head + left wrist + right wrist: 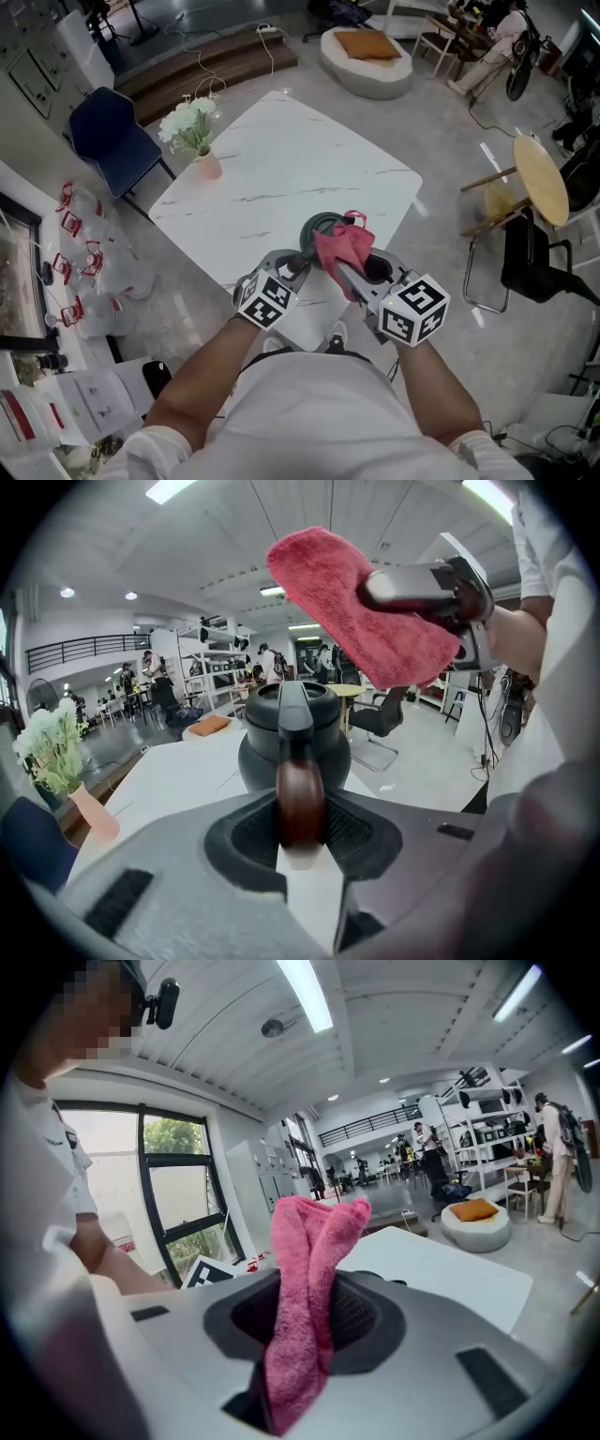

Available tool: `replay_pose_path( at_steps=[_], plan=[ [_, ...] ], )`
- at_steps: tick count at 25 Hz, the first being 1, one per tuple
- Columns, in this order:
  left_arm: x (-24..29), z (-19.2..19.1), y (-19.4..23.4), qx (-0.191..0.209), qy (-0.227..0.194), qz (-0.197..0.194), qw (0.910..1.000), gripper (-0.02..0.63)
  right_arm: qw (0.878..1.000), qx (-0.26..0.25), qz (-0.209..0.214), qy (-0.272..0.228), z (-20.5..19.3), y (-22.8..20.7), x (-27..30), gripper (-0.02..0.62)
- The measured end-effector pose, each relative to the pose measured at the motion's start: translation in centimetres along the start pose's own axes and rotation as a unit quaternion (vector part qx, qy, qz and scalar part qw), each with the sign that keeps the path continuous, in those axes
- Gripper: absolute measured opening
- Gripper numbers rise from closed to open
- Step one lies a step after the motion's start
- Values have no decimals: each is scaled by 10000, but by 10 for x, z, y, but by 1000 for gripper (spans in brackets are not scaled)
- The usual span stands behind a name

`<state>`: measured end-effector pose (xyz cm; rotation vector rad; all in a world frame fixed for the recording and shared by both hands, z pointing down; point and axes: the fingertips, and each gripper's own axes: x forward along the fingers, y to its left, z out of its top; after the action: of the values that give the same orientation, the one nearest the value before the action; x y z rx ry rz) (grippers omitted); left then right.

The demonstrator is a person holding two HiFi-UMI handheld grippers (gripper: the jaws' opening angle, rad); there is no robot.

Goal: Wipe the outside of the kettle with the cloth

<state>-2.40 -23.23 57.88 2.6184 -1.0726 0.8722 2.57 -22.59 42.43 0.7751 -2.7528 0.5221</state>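
Currently, white marble table is seen from above, one corner pointed away from the person. Dark blue chair is parked off the table's far-left side, apart from it. Dark grey kettle is located at the table's near edge, close to the person. Its base is hidden, so contact with the tabletop cannot be confirmed.

Left gripper is aimed at the kettle from the near side and angled down. Jaws are closed partway, with pads pressed on both sides of the kettle's brown rounded handle.

Right gripper is held just right of the left one, and higher. Jaws are nearly together, clamped on the pink cloth. Cloth is bunched in two folds between the pads, with the free end stuck out past the fingertips. In the left gripper view the cloth is seen above the kettle's top, clear of it, not touching.

Pink vase with white flowers is set near the table's left corner, well apart from the kettle.
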Motion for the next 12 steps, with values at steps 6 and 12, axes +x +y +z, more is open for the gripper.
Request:
replay_pose_path(
  at_steps=[6,12],
  plan=[
    [-15,-9,-2,-5,-107,93,9999,100,9927,-935,265,719,-19,43,47,115],
    [-28,-19,-4,23,-94,88,9999,101,9691,-2098,194,1282,-36,61,77,115]
  ],
)
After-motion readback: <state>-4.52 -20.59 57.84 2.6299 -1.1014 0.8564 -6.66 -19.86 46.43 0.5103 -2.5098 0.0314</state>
